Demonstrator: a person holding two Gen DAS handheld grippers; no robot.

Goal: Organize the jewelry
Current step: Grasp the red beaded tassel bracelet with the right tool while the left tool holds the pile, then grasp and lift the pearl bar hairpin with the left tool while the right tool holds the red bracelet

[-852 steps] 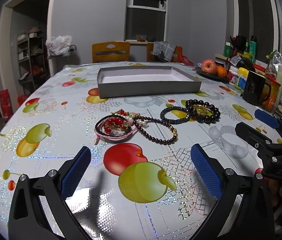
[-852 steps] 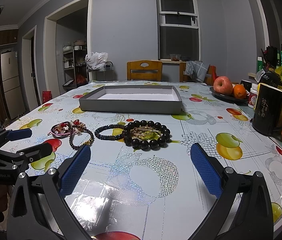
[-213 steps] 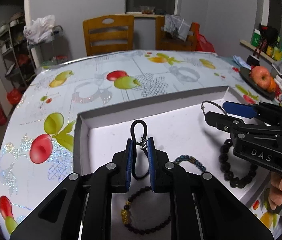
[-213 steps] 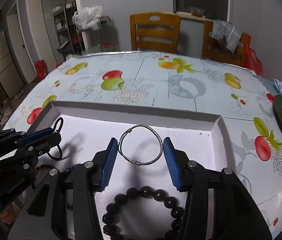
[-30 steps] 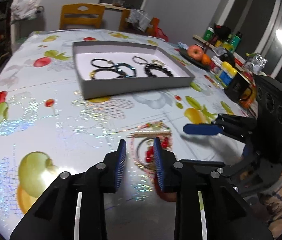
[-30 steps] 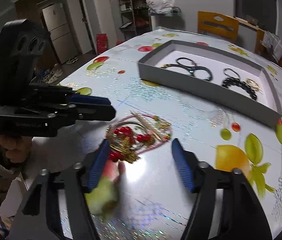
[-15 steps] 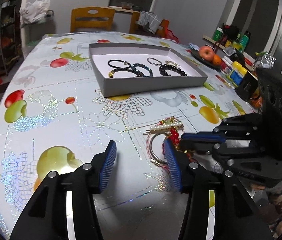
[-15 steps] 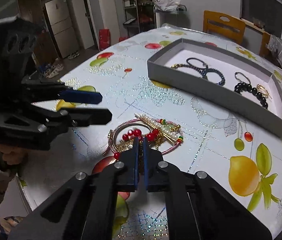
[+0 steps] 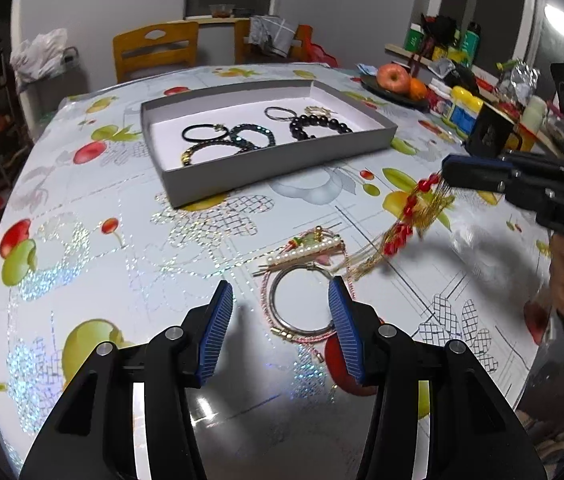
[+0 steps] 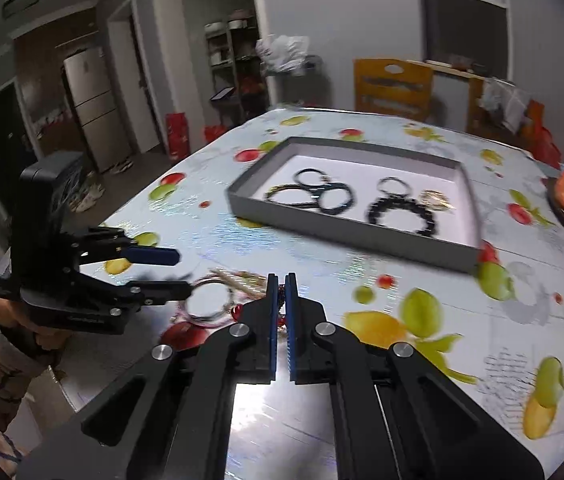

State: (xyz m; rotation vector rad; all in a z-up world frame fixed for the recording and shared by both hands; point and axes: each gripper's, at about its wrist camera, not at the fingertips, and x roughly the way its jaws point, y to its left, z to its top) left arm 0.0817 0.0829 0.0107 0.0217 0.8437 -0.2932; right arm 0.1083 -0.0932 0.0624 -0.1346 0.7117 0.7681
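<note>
My right tool [image 10: 281, 280] has its blue pads pressed together on the red bead and gold thread bracelet [image 9: 410, 216]. The bracelet hangs from the tool in a loose string of shiny red beads and thin gold strands. Its top end is up in the air, and its low end trails down toward the desk with the fruit-print cloth [image 9: 81, 240]. I think some gold strands touch the other jewelry there, but the view is too blurry to be sure.

My left tool [image 9: 279, 308] is spread wide and holds nothing. It hovers over the silver ring bangle [image 9: 302, 300], which lies flat on the desk inside a thin pink cord loop [image 9: 269, 312]. The white pearl bar piece [image 9: 302, 254] lies just behind the bangle.

The grey flat cardboard box [image 9: 282, 160] sits farther back on the desk. In it I see the black bracelets [image 9: 241, 138] and the big black bead bracelet [image 9: 318, 125].

Half a second ago the red beads lay on the desk in the pile with my right tool shut on them. Now they are lifted up and pulled away from the bangle. My left tool has opened wider.
</note>
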